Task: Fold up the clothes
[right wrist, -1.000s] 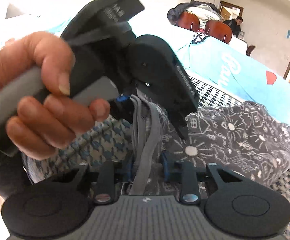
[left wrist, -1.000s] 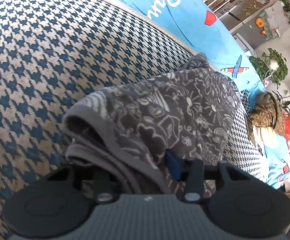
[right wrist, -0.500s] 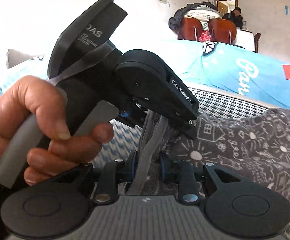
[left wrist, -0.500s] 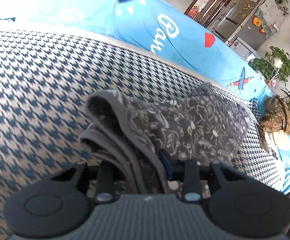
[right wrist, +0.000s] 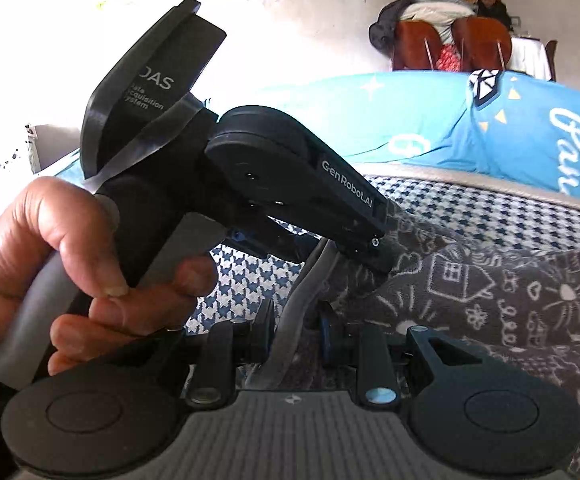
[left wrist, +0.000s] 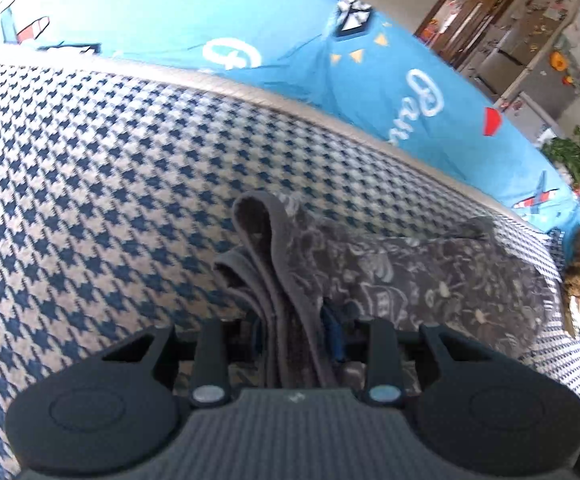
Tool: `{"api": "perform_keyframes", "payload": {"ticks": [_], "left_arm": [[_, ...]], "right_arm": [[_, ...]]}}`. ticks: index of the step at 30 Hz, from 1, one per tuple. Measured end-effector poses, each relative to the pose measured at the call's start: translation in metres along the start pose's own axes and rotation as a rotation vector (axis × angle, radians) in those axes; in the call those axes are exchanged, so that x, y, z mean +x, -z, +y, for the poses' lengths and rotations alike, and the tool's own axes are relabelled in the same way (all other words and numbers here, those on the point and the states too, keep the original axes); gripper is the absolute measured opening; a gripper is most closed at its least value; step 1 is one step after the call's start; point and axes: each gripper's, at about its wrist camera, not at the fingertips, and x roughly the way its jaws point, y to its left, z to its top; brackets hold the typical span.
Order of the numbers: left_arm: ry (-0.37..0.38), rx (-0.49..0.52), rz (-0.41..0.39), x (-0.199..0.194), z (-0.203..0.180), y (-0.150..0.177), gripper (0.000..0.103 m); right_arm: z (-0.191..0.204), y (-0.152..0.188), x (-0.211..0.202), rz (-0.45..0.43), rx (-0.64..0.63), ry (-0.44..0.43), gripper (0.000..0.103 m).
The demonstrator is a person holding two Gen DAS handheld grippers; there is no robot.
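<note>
A grey garment with white doodle print (left wrist: 429,280) lies stretched across the blue-and-white houndstooth cover (left wrist: 90,200). My left gripper (left wrist: 293,336) is shut on the bunched plain-grey band edges of the garment, which stand up between the pads. My right gripper (right wrist: 293,332) is shut on a grey band of the same garment (right wrist: 489,300), close beside the left one. In the right wrist view a hand (right wrist: 70,260) holds the left tool's black body (right wrist: 290,168), whose tips are buried in the cloth.
A bright blue printed sheet (left wrist: 290,40) covers the surface beyond the houndstooth cover. Past it stand wooden chairs draped with clothes (right wrist: 429,36), a seated person (right wrist: 489,4), a fridge (left wrist: 529,52), a doorway and potted plants (left wrist: 569,152).
Both grippers have travelled sideways and slightly up, still clamped on the garment. The cloth now trails out flatter to the right, and more of the blue sheet shows.
</note>
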Motion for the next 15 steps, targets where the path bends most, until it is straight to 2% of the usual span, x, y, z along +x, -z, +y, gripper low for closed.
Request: {"api": "perform_keyframes", "payload": {"ticks": [2,4,6,7,8,9,12,15], "left_arm": [[-0.045,-0.016,0.028,0.007,0.007,0.001,0.036],[-0.076,-0.039,0.038,0.009,0.010,0.002,0.038],[-0.112,-0.044,0.003,0.003,0.012,0.003,0.043],[-0.130,-0.045,-0.019,-0.001,0.012,0.003,0.053],[-0.148,-0.053,-0.045,-0.005,0.013,0.003,0.064],[-0.165,-0.065,-0.073,-0.010,0.015,0.003,0.067],[-0.139,-0.092,-0.114,-0.019,0.020,-0.001,0.070],[-0.109,-0.065,-0.109,-0.019,0.013,0.002,0.071]], "right_arm": [[0.001,0.005,0.007,0.025,-0.007,0.008,0.027],[0.000,0.009,0.011,0.044,-0.014,0.007,0.031],[-0.002,0.011,0.009,0.058,-0.008,-0.016,0.032],[-0.003,0.013,0.004,0.055,-0.006,-0.032,0.033],[-0.002,0.014,0.000,0.051,-0.012,-0.044,0.039],[-0.003,0.013,-0.004,0.047,-0.024,-0.046,0.044],[-0.010,0.009,-0.018,0.031,-0.057,-0.039,0.044],[-0.025,0.006,-0.033,0.015,-0.058,-0.005,0.044]]}}
